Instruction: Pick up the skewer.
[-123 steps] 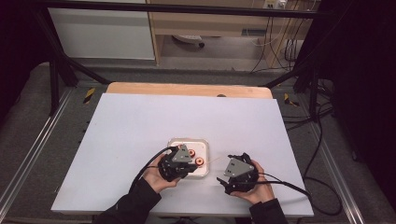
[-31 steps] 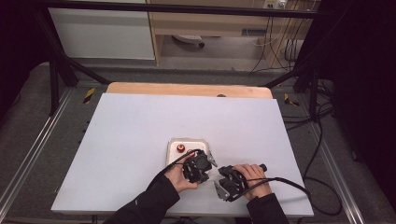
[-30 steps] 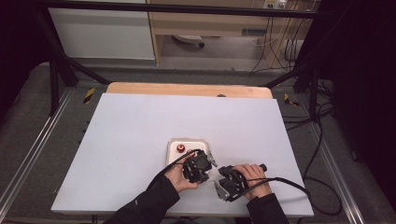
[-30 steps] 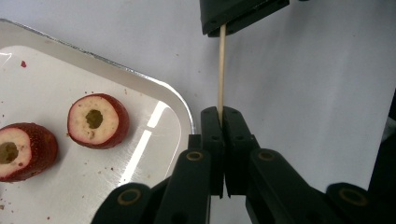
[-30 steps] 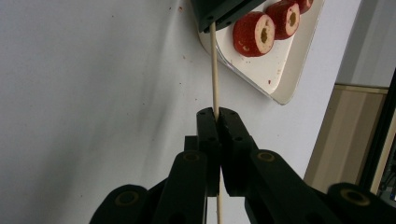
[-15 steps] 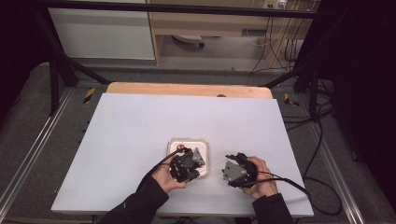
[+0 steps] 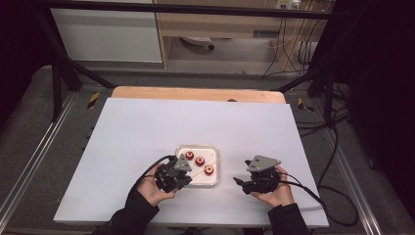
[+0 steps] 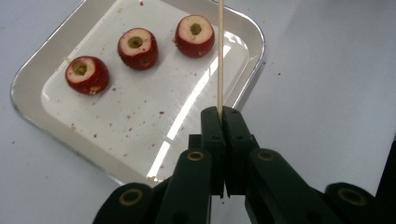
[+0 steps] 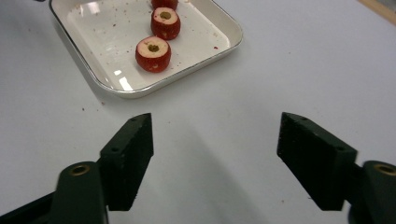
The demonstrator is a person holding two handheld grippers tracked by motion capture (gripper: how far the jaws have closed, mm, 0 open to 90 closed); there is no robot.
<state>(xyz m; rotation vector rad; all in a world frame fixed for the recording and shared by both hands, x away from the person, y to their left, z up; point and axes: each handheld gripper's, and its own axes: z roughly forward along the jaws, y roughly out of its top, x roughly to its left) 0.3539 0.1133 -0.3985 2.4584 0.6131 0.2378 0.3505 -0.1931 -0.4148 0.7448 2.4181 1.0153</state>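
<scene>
A white tray [image 7: 183, 148] [image 8: 32, 107] [image 9: 116, 88] holds three cored red fruit pieces [image 8: 135, 46] [image 9: 153, 53] [image 7: 199, 160]. My left gripper [image 8: 223, 113] [image 7: 180, 172] is shut on a thin wooden skewer [image 8: 220, 51] that runs up over the tray's right side, past the nearest fruit piece [image 8: 194, 33]. In the high view the skewer [image 7: 198, 171] slants across the tray. My right gripper [image 9: 215, 140] [image 7: 240, 182] stands wide open over bare table to the right of the tray, with nothing between its jaws.
The white tabletop [image 7: 147, 122] spreads out around the tray, with a wooden strip [image 7: 195, 93] at its far edge. Red crumbs speckle the tray floor [image 8: 126, 116]. Cables [image 7: 313, 193] trail off to the right.
Both hands have moved apart. My left gripper has shifted left to the tray's near left corner with the skewer, and my right gripper has drawn away to the right and opened.
</scene>
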